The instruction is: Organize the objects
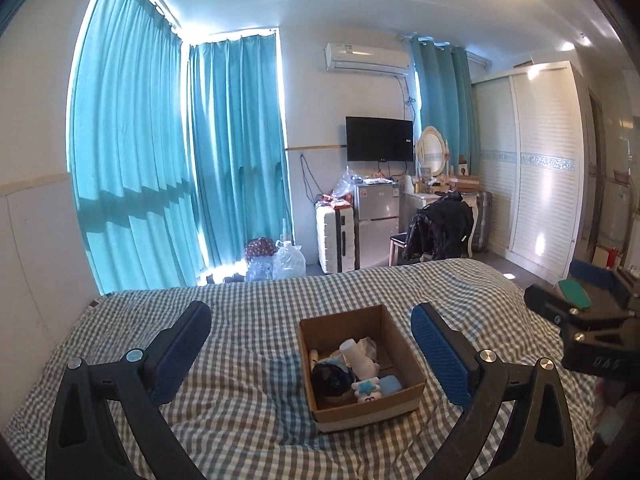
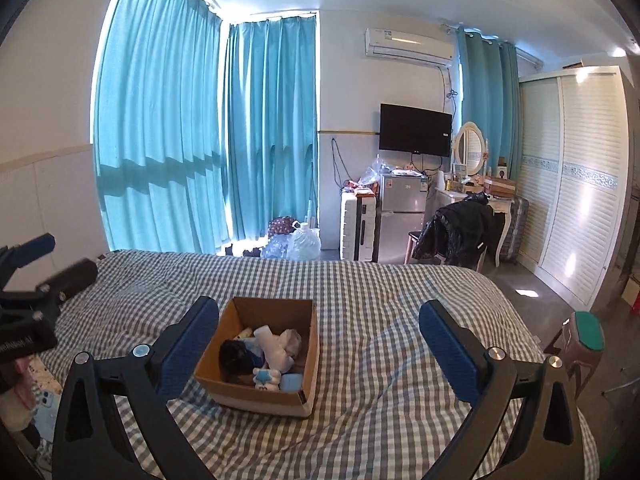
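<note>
An open cardboard box [image 1: 404, 390] stands on the checked bed [image 1: 248, 312]. It holds a dark round object [image 1: 332, 378], a white bottle [image 1: 356, 354], a small white plush with a blue star [image 1: 366, 390] and a pale blue block [image 1: 390, 384]. My left gripper [image 1: 312, 344] is open and empty, raised above the bed with the box between its fingers in view. My right gripper [image 2: 320, 340] is open and empty, with the box [image 2: 256, 394] by its left finger in view. Each gripper shows at the edge of the other's view.
Teal curtains [image 1: 160, 160] cover the windows on the left. A suitcase [image 1: 336, 236], small fridge [image 1: 376, 216], chair with black jacket [image 1: 440, 228] and wardrobe [image 1: 540, 168] stand beyond the bed. A stool with a green top [image 2: 588, 336] is at the bed's right.
</note>
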Available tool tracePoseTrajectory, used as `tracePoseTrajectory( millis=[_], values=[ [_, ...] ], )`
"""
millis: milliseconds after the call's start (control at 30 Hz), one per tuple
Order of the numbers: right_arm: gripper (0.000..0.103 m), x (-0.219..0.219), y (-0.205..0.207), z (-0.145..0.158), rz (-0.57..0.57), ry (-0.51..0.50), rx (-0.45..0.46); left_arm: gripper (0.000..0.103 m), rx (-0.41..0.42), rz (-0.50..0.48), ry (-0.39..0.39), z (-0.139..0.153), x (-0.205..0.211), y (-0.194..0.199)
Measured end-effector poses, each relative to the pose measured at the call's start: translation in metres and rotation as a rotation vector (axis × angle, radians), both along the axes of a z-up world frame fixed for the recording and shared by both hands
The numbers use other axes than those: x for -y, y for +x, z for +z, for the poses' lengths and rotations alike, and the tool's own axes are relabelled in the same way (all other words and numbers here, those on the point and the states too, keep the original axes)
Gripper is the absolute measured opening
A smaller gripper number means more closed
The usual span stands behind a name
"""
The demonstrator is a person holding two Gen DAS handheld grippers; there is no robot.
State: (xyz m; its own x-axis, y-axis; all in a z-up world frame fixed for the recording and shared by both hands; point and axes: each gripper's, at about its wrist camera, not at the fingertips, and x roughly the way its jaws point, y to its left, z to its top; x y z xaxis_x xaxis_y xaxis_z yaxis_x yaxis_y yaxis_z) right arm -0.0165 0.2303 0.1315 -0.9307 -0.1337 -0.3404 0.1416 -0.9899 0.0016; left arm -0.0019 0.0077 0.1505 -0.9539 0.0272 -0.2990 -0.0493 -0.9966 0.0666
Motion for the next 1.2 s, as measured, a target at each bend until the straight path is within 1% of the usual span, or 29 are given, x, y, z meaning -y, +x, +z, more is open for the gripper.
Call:
tracePoseTrajectory(
  millis=[33,67,133,167,200,233,300,333,400,467,533,600,767,1200],
  values=[
    [0.101,-0.001,0.002,-0.008,0.001,-0.006,0.002,0.103,-0.007,0.015,0.007,-0.007,0.000,0.002],
    [0.101,0.000,0.004,-0.018,0.006,-0.016,0.004,0.103,-0.019,0.050,0.007,-0.018,0.000,0.005],
    [0.101,0.000,0.005,-0.046,0.013,-0.050,0.002,0.103,-0.055,0.094,-0.030,-0.035,-0.002,0.011],
    [0.101,0.000,0.004,-0.061,0.011,-0.054,0.013,0.103,-0.073,0.099,-0.045,-0.047,-0.003,0.013],
    [0.101,0.001,0.002,-0.075,0.004,-0.053,0.032,0.103,-0.070,0.102,-0.053,-0.059,-0.003,0.014],
    [0.101,0.002,-0.001,-0.089,-0.004,-0.045,0.045,0.103,-0.053,0.097,-0.056,-0.070,-0.003,0.014],
    [0.101,0.005,-0.005,-0.116,-0.029,-0.026,0.074,0.103,0.004,0.073,-0.025,-0.093,-0.002,0.013],
    [0.101,0.004,-0.006,-0.121,-0.030,-0.035,0.074,0.103,0.035,0.071,-0.006,-0.102,-0.001,0.010],
    [0.101,0.001,-0.009,-0.131,-0.007,-0.094,0.095,0.103,0.092,0.064,0.014,-0.116,0.000,0.005],
    [0.101,0.002,-0.015,-0.134,-0.010,-0.090,0.115,0.103,0.113,0.075,0.006,-0.124,-0.001,0.001],
    [0.101,0.006,-0.014,-0.135,-0.018,-0.045,0.108,0.103,0.119,0.075,0.008,-0.126,0.001,-0.001],
    [0.101,0.008,-0.012,-0.137,-0.018,-0.027,0.108,0.103,0.121,0.068,0.018,-0.125,0.002,-0.002],
    [0.101,0.014,-0.008,-0.135,0.002,-0.023,0.110,0.103,0.125,0.069,0.001,-0.127,-0.001,0.000],
    [0.101,0.019,-0.001,-0.126,0.012,-0.005,0.095,0.103,0.140,0.073,0.026,-0.128,0.004,0.003]
  ],
)
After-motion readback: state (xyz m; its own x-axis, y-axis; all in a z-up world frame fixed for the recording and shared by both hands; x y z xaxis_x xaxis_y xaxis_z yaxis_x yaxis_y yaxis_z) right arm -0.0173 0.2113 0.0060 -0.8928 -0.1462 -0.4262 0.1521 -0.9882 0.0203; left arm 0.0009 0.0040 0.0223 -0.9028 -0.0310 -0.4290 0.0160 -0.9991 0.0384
